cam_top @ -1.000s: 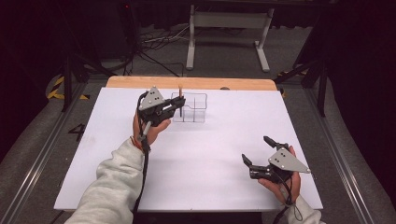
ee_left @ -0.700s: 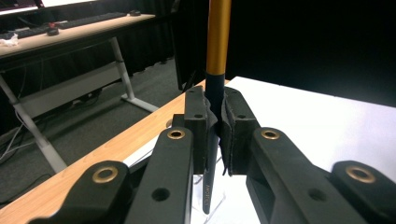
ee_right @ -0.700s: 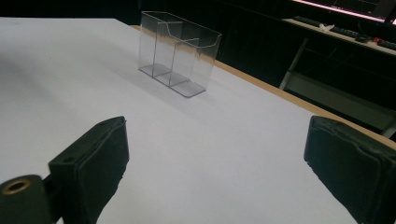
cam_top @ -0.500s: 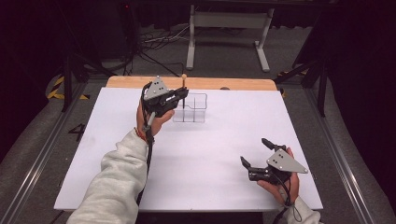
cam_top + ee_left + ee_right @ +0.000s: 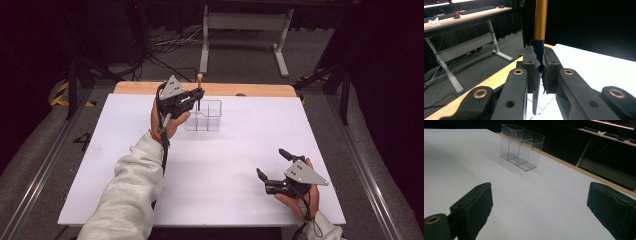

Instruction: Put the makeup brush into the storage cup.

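Clear plastic organizer [image 5: 204,116], orange-and-black pen [image 5: 539,42] upright in left gripper [image 5: 539,72]

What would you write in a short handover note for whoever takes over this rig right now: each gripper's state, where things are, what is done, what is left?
Left gripper: shut on a pen with an orange upper barrel, held upright over the clear organiser at the far side of the white table.
Right gripper: open, holding nothing, near the table's front right.
Done: pen picked up and carried to the organiser.
Left, probably: lower it into a compartment and release.
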{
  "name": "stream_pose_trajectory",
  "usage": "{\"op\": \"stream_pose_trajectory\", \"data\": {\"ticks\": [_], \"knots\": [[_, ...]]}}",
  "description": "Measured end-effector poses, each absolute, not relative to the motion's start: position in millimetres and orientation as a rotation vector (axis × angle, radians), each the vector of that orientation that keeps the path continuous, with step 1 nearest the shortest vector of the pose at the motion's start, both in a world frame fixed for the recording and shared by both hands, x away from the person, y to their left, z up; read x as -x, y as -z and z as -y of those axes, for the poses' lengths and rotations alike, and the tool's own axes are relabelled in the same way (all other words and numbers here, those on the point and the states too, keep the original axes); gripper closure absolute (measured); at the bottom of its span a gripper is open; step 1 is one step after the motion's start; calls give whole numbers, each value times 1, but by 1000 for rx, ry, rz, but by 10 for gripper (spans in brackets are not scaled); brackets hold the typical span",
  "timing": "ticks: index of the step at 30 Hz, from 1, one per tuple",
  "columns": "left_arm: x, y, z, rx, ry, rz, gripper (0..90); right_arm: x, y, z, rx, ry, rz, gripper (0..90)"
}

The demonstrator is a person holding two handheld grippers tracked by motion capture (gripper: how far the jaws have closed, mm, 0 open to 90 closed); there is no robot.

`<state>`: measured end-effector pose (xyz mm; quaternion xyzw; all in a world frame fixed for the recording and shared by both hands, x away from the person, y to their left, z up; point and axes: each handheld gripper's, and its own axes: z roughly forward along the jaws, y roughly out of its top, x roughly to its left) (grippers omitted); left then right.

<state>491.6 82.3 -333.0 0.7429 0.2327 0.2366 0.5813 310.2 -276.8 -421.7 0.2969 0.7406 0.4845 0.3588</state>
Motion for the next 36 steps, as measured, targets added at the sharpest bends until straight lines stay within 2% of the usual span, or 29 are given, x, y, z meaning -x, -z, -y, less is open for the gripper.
{"op": "stream_pose_trajectory", "data": {"ticks": [18,20,36], "knots": [[-517,339,-77,-1709,-549,-578,826,-308,421,274,-756,-1270,-1917,68],[-519,340,-74,-1726,-579,-570,826,-309,421,275,-754,-1271,-1915,68],[-531,362,-62,-1762,-553,-602,826,-307,419,277,-756,-1274,-1889,73]]}}
